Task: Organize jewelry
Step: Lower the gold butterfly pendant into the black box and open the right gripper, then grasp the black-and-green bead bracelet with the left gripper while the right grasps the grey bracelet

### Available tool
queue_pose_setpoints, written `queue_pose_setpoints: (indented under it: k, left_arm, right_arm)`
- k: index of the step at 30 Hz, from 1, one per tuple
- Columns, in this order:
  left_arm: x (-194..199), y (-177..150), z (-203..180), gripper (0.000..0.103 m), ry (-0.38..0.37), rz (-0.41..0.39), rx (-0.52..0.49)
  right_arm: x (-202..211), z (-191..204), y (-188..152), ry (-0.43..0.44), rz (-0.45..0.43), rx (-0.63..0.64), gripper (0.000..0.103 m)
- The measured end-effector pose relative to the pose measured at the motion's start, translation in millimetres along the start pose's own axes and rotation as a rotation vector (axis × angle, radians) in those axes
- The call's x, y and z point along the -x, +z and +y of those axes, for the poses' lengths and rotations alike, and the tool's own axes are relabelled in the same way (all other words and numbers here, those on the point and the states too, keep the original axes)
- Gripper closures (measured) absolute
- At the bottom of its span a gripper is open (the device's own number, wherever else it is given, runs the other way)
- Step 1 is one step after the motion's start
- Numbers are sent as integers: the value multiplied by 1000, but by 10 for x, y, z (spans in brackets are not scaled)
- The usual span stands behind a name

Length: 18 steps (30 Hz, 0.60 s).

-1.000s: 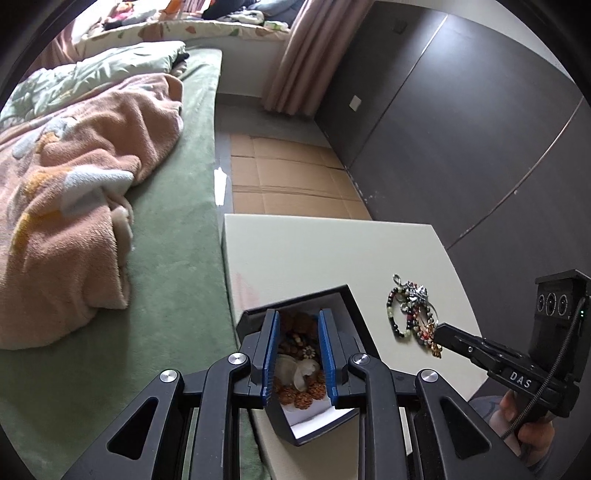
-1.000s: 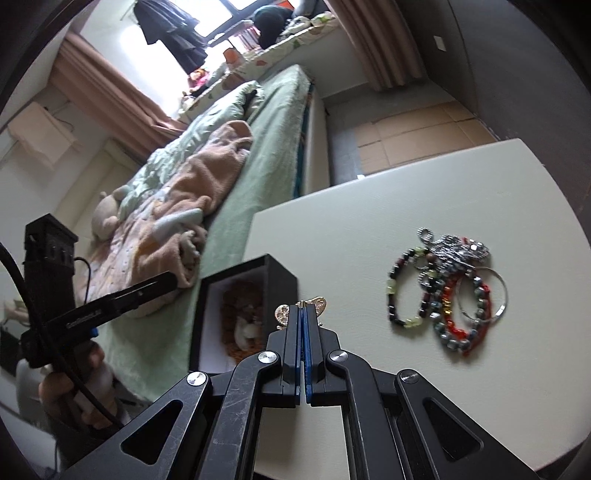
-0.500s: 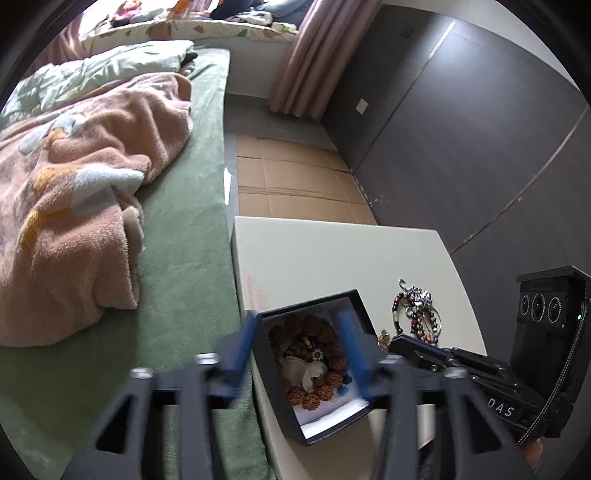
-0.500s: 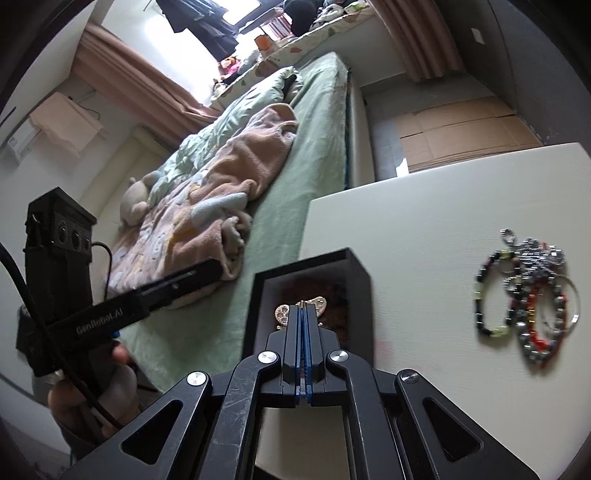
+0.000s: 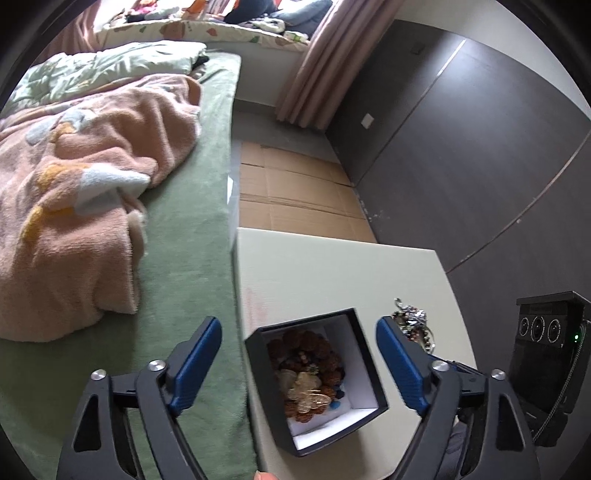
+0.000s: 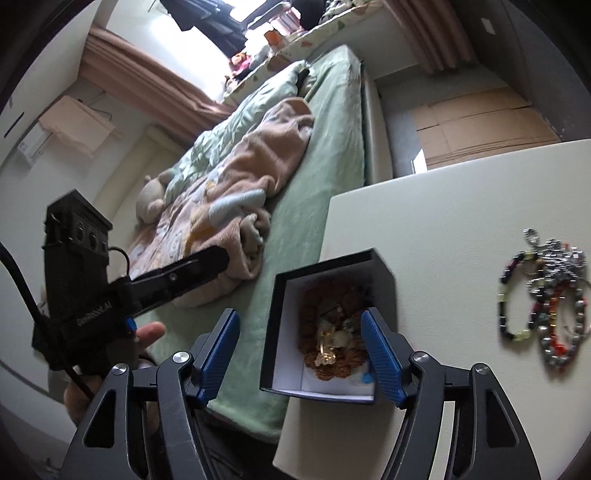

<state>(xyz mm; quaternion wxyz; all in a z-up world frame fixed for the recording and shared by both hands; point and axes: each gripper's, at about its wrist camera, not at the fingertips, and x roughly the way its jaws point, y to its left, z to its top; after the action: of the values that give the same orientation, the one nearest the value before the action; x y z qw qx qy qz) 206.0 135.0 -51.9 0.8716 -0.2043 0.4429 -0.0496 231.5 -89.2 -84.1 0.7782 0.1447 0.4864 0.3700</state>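
Hovering over the black box (image 6: 328, 325), the right gripper (image 6: 299, 354) has just been opening, nothing between its jaws; the gold butterfly brooch (image 6: 327, 350) lies below inside. Left gripper (image 5: 299, 365) likewise spread, empty. Risk: the box overhangs the table (image 6: 461, 206) edge; a nudge could tip it.

Soft daylight from a blown-out window (image 6: 225, 14) fills the room; shadows stay faint on the tabletop (image 6: 461, 206). Fisheye bends edges into black corners. The beads (image 6: 543, 299) blur slightly.

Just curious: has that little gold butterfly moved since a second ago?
Yes. The gold butterfly has gone from the right fingers, beside the black box, into it.
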Motion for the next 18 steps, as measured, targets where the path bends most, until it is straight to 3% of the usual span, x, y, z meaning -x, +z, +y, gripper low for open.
queue_pose_setpoints:
  k: [7,12,14,18]
  left_arm:
    - [-79,-3,-247,13,-33,11,-39]
    - [-166,-18,-455,8,-52,28,-81]
    - [-211,-22,-533,6,-63,38,-92]
    - [-300,-44,-715,6,-77,59,-120]
  right_arm:
    - [342,-193,-19,-42,-56,-37,34]
    - [590,-380,3,-83,-106,-75,21]
    - [675,-502,1,-75,-110,-117,9]
    - [815,-685,-21,-138,-126,-164,6]
